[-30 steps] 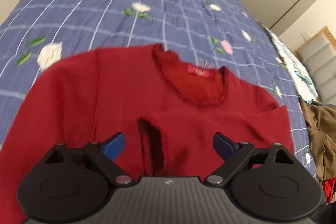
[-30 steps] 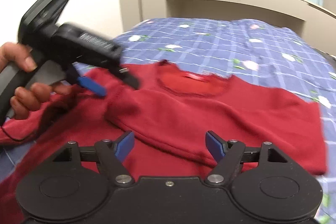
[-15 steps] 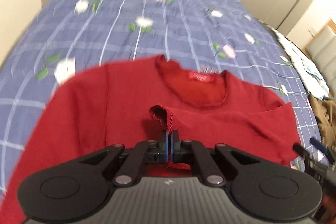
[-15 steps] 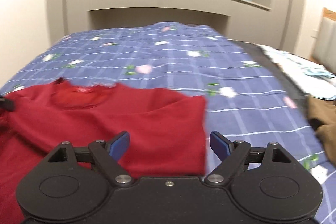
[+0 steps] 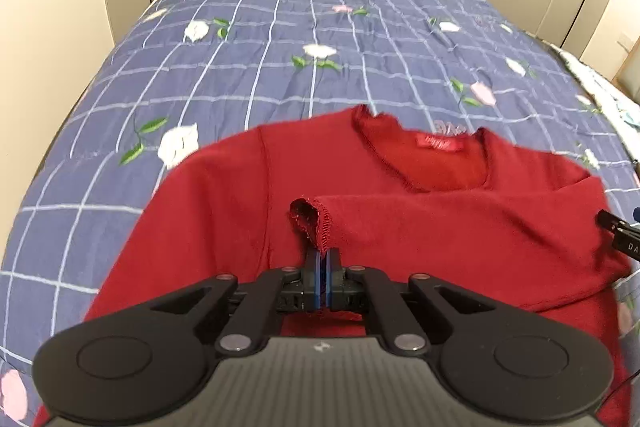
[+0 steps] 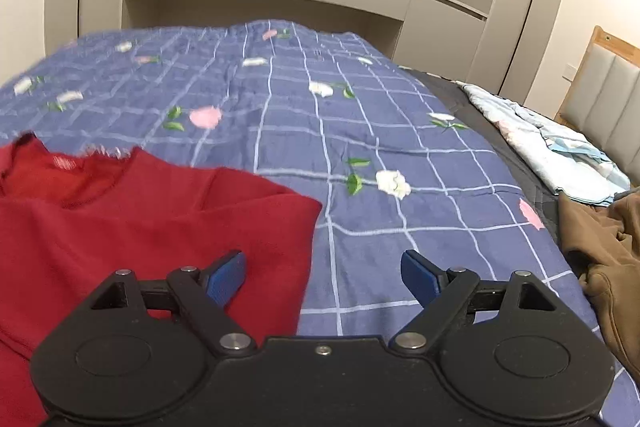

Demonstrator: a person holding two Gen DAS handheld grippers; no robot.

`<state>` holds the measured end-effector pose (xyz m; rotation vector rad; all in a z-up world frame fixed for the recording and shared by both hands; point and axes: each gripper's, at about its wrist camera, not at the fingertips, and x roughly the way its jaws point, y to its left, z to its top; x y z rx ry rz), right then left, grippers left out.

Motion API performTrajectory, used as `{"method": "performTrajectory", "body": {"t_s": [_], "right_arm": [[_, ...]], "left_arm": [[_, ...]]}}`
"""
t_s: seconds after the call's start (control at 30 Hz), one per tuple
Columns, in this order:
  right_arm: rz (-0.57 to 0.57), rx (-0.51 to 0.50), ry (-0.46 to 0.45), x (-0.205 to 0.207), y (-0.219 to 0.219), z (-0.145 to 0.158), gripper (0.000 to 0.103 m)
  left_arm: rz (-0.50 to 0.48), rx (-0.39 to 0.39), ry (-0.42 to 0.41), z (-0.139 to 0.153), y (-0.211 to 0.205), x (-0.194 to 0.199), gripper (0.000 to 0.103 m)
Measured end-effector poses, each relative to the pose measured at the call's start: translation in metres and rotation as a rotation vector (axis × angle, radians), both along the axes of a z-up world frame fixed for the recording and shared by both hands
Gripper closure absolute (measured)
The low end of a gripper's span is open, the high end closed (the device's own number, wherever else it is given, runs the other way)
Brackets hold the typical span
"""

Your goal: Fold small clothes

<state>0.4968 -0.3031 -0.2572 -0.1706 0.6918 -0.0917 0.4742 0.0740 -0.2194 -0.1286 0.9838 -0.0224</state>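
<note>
- We have a red sweater (image 5: 420,235) lying face-up across the near part of a bed, on a blue checked quilt (image 5: 280,67) sprinkled with embroidered flowers; its neckline and label point toward the far cabinets.
- Our left gripper (image 5: 322,263) is clamped tight on the cuff (image 5: 316,223) of the sleeve that is folded across the chest; the blue pads meet with only the hem's thin edge pinched between them, a hold that looks meant for placing or straightening that sleeve.
- Our right gripper (image 6: 322,273) hangs with its jaws wide and nothing in them, straddling the sweater's side edge (image 6: 308,247): one pad over red knit, the other over bare quilt. We judge this to be the line-up for a grab at that folded shoulder edge.
- In the left wrist view a dark sliver of the right tool shows at the sweater's far right edge.
- At the right of the bed lie a brown garment (image 6: 600,259) and a pale blue cloth (image 6: 552,151), well apart from the work, probably waiting their turn.
</note>
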Motion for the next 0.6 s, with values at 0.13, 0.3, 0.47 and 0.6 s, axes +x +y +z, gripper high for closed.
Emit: {"method": "performTrajectory", "body": {"t_s": [0.13,0.3,0.47,0.6], "right_arm": [[0.015,-0.041,0.011,0.003,0.002,-0.014,0.015],[0.034,-0.086,0.007,0.008,0.002,-0.019,0.008],[0.065,-0.062,-0.015,-0.006,0.007,0.002,0.002],[0.126,-0.003,-0.035,-0.035,0.023,0.019,0.001]], "left_arm": [[0.012,0.023,0.031,-0.016,0.001,-0.001,0.102],[0.010,0.061,0.039,-0.023,-0.004,-0.001,0.098],[0.004,0.024,0.026,-0.010,-0.004,-0.008,0.054],[0.017,0.027,-0.045,0.011,-0.003,-0.031,0.013]]}}
